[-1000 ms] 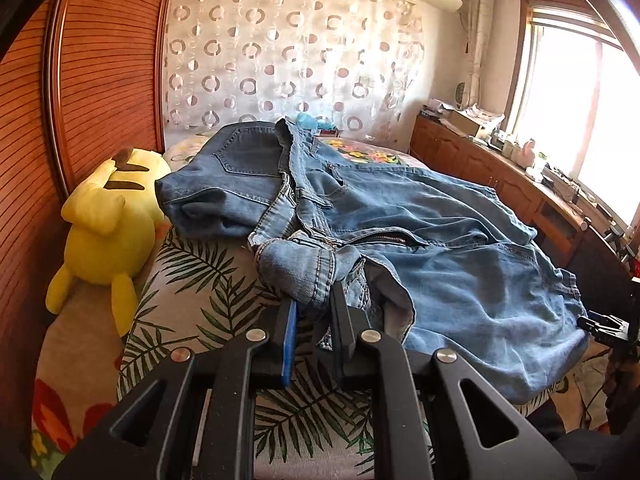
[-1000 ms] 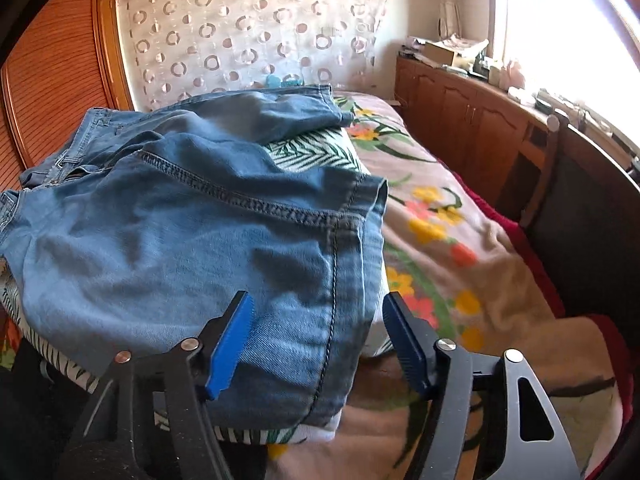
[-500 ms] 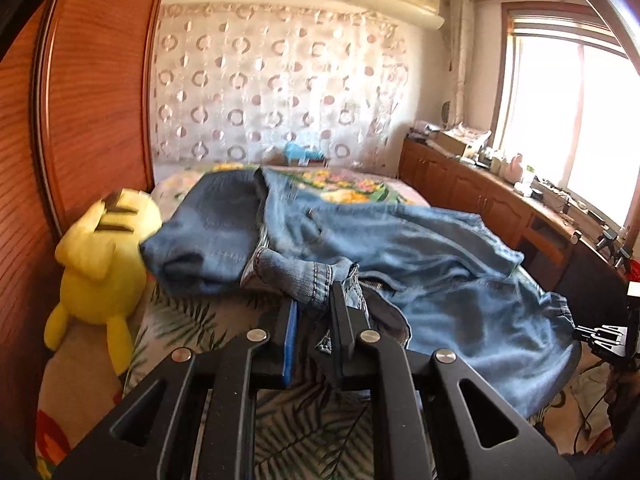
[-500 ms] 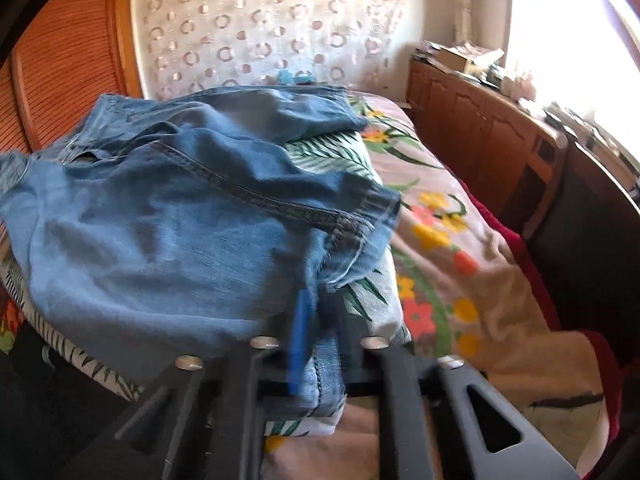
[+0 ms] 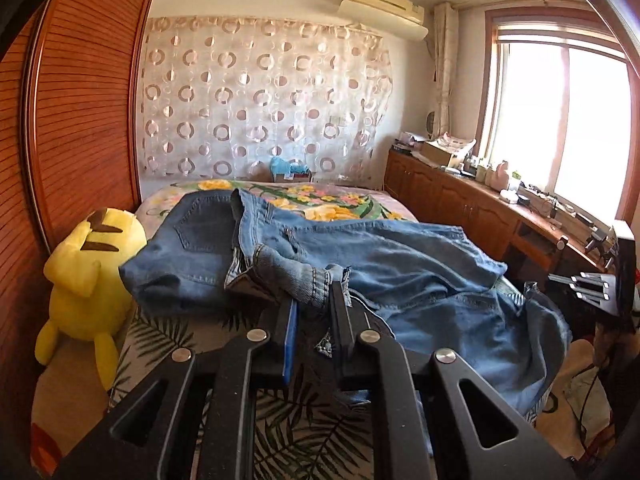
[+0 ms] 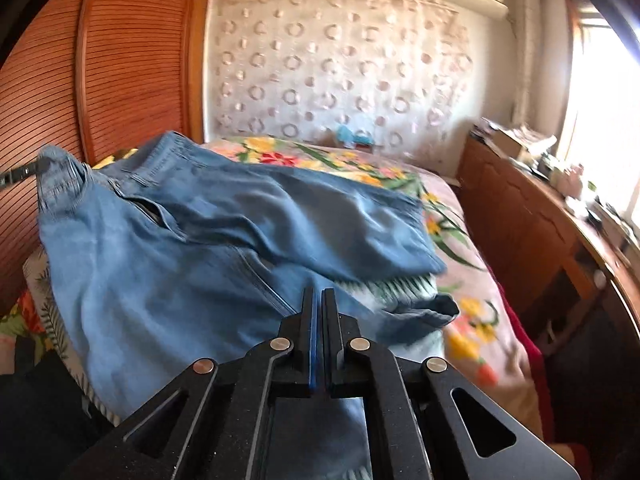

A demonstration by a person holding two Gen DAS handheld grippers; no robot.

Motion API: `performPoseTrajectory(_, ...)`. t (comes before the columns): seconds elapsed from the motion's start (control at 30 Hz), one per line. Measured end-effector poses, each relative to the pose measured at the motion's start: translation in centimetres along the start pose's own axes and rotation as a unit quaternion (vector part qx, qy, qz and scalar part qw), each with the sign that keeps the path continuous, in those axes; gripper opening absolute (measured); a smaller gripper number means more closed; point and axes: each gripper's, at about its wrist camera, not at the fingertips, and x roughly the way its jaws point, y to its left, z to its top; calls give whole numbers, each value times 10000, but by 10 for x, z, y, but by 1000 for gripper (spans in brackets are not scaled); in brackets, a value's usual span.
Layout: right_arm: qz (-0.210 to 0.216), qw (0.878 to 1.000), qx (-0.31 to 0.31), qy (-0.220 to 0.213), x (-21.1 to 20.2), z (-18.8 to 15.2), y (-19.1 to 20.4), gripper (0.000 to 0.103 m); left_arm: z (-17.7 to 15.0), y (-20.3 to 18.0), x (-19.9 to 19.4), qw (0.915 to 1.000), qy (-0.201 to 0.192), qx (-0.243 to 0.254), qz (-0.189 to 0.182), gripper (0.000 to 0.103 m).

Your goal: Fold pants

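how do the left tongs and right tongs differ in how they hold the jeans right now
The left tongs pinch a thick bunched waistband fold of the jeans, so a gap shows between the pads. The right tongs are nearly flat shut on thin denim at a leg edge. Both are closed on the same jeans over the bed.

On my feed the pants (image 5: 420, 276) are faded mid-blue denim, darker blue on the back-pocket side, with lighter worn stitching at the hems. The bed (image 5: 320, 208) cover is pinkish with yellow, red and green flowers, and nearer me I get a dark fern-leaf print on cream. Plush toy (image 5: 88, 276) is bright yellow with brown stripes. The curtain (image 5: 260, 96) is sheer white with brownish rings. The wardrobe (image 5: 80, 112) is reddish-brown slats.
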Motion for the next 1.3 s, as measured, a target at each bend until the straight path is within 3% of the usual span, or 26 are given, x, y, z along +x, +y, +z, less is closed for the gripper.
performPoseTrajectory(0.27, 326, 9993, -12, 205, 37, 3, 4, 1, -9, 0, 1, 10000, 43, -24, -15, 15)
performPoseTrajectory(0.43, 15, 9990, 229, 391, 27, -10, -20, 2, -11, -3, 1, 10000, 34, -51, -54, 15)
performPoseTrajectory(0.47, -94, 9985, 294, 452, 24, -19, -26, 12, -12, -4, 1, 10000, 36, -44, -52, 15)
performPoseTrajectory(0.5, -216, 9979, 365, 493, 20, -28, -34, 30, -12, -4, 1, 10000, 36, -39, -45, 15)
performPoseTrajectory(0.57, -298, 9967, 531, 543, 13, -45, -45, 44, -13, -5, 3, 10000, 54, -21, -25, 15)
performPoseTrajectory(0.83, -271, 9926, 859, 811, -10, -91, -58, 44, -16, 1, 6, 9999, 118, -92, 17, 15)
performPoseTrajectory(1.1, -265, 9883, 961, 1155, 12, -91, -67, 44, -17, 3, 7, 9999, 138, -91, 27, 15)
performPoseTrajectory(1.3, -230, 9876, 1018, 1176, 7, -92, -62, 43, -19, 7, 9, 9998, 174, -109, 53, 15)
